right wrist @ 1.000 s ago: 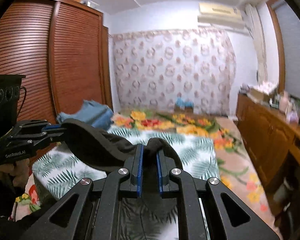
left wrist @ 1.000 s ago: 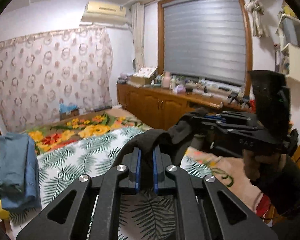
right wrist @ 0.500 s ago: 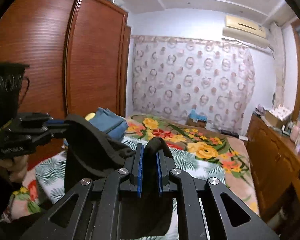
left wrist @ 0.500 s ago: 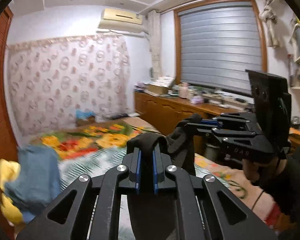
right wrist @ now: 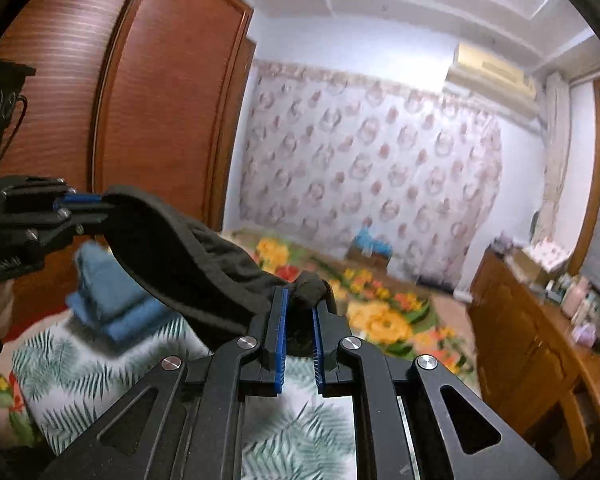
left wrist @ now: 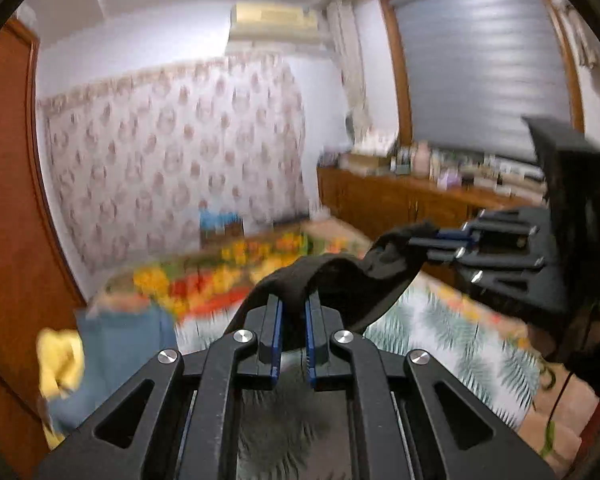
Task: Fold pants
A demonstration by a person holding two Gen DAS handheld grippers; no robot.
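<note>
Black pants (left wrist: 340, 280) hang in the air above the bed, stretched between both grippers. My left gripper (left wrist: 294, 312) is shut on one end of the waistband, with the dark cloth bulging up between its blue pads. In the same view the right gripper (left wrist: 432, 238) grips the other end at the right. The right wrist view shows my right gripper (right wrist: 300, 304) shut on a bunched fold of the pants (right wrist: 188, 256), and the left gripper (right wrist: 84, 206) pinches the cloth at the far left. The hanging legs are hidden below the grippers.
Below lies a bed with a leaf-print sheet (right wrist: 100, 368) and a flowered blanket (right wrist: 380, 316). Folded blue clothes (right wrist: 108, 300) and something yellow (left wrist: 58, 356) sit on its left side. A brown wardrobe (right wrist: 160, 112) stands to the left, a wooden cabinet (right wrist: 532, 340) with clutter to the right.
Both grippers have swung sideways with the pants still held, so the wardrobe fills more of the views. The right gripper has rolled a little. The waistband is pulled straighter between them.
</note>
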